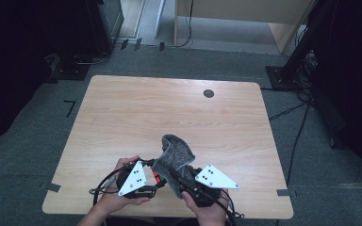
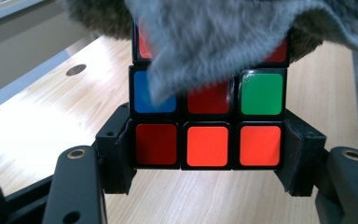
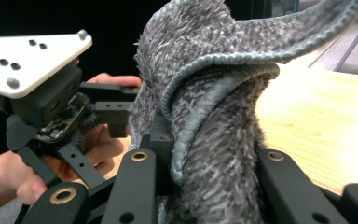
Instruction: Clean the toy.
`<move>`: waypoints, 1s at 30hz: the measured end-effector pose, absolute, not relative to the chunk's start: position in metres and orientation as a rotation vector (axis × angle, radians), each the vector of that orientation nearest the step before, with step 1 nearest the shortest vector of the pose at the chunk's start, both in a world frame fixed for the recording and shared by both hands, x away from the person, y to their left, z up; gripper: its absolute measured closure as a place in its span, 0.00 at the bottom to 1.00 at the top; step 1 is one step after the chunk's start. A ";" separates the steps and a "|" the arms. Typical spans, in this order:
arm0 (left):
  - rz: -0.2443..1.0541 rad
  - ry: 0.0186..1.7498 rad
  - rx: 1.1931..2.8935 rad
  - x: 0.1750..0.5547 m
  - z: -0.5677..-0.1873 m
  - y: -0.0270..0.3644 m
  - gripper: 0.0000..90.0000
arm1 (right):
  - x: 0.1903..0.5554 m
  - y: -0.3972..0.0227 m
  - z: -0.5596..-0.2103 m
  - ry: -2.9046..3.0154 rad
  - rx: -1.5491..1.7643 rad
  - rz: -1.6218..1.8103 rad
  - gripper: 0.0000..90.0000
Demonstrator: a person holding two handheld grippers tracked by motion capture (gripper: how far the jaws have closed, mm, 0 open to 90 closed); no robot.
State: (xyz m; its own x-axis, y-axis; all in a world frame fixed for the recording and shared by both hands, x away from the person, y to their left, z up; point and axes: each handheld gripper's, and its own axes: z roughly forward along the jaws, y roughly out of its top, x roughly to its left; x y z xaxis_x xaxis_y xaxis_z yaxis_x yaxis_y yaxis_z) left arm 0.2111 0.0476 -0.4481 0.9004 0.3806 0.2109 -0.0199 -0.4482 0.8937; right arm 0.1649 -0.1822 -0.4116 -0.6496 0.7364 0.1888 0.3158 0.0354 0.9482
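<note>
I hold the puzzle cube (image 2: 207,116) in my left gripper (image 2: 207,158); its jaws are closed on the bottom row of the cube, one jaw on each side, and the cube stays above the near part of the table (image 1: 122,113). In my right gripper (image 3: 205,186) I hold a grey cloth (image 3: 214,93), bunched and folded between the jaws, which are pressed narrow on it. The cloth hangs over the top of the cube and already covers a part of its upper rows.

The step now, I think, is to wipe the cube with the cloth. To do it well, I should keep the left gripper quiet and firm, so the cube does not turn or slip out from the jaws. With the right gripper I should pull the cloth slowly over the front side, with soft pressure only. If I push too hard, the cube can tilt. The loose end of the cloth should not catch on the left jaws.
</note>
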 end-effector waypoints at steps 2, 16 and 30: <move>0.467 0.259 1.984 0.211 -0.446 0.049 0.38 | 0.167 -0.185 -0.414 1.947 1.091 1.652 0.78; 0.467 0.258 1.967 0.211 -0.443 0.053 0.38 | 0.171 -0.191 -0.418 1.938 1.133 1.646 0.78; 0.459 0.257 1.966 0.211 -0.443 0.054 0.38 | 0.172 -0.193 -0.415 1.955 1.156 1.707 0.78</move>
